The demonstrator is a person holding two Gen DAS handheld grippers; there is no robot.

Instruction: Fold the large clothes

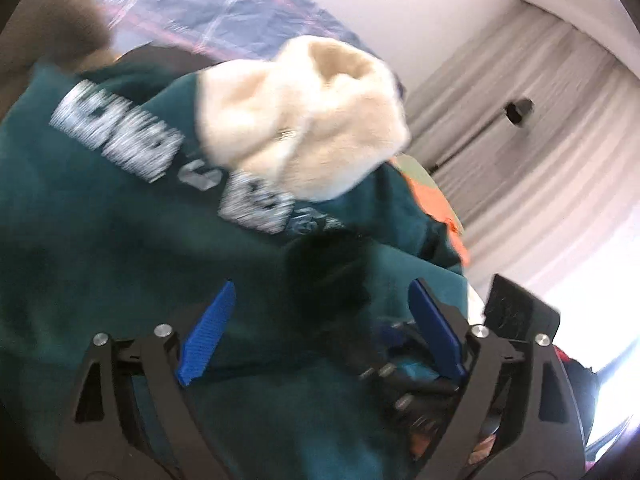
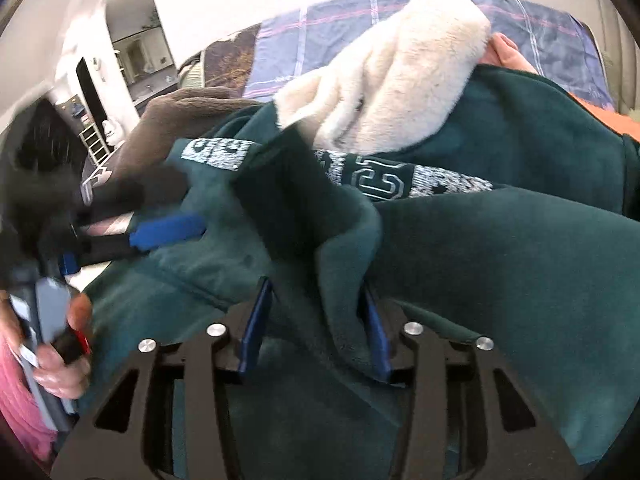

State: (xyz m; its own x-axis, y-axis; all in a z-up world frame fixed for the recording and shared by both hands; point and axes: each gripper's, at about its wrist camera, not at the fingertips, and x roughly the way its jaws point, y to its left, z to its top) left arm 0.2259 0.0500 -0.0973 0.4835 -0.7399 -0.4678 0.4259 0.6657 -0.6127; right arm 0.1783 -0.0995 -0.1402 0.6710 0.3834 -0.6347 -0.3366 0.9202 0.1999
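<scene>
1. The dark green sweatshirt (image 2: 500,248) lies spread over a bed, filling most of both views, with a cream fleece hood lining (image 2: 400,80) bunched at its far end and a band of white lettering (image 2: 452,186) across the chest.
2. Its long axis is hard to fix; in the right wrist view the lettering runs across the frame and the hood sits beyond it, so the garment appears to point hood-away from that camera.
3. A raised fold of green cloth (image 2: 344,264) stands up in a ridge just ahead of the right gripper (image 2: 316,320).
4. The right gripper's blue pads stand partly apart with that ridge between them — whether they press on it is unclear, as there is a gap on the left side.
5. The left gripper (image 1: 320,336) is spread wide above the sweatshirt, nothing between its pads; a dark blurred shape sits ahead of it.
6. In the right wrist view the left gripper lies at the sweatshirt's left edge, gripped by a hand (image 2: 60,352).
7. Around the edges — a brown garment (image 2: 176,120) at the left, orange cloth (image 1: 440,204) at the right, and a blue checked bedcover (image 2: 320,40) beyond the hood.
8. Open room shows past the bed: pale curtains (image 1: 540,128) and a bright window.
</scene>
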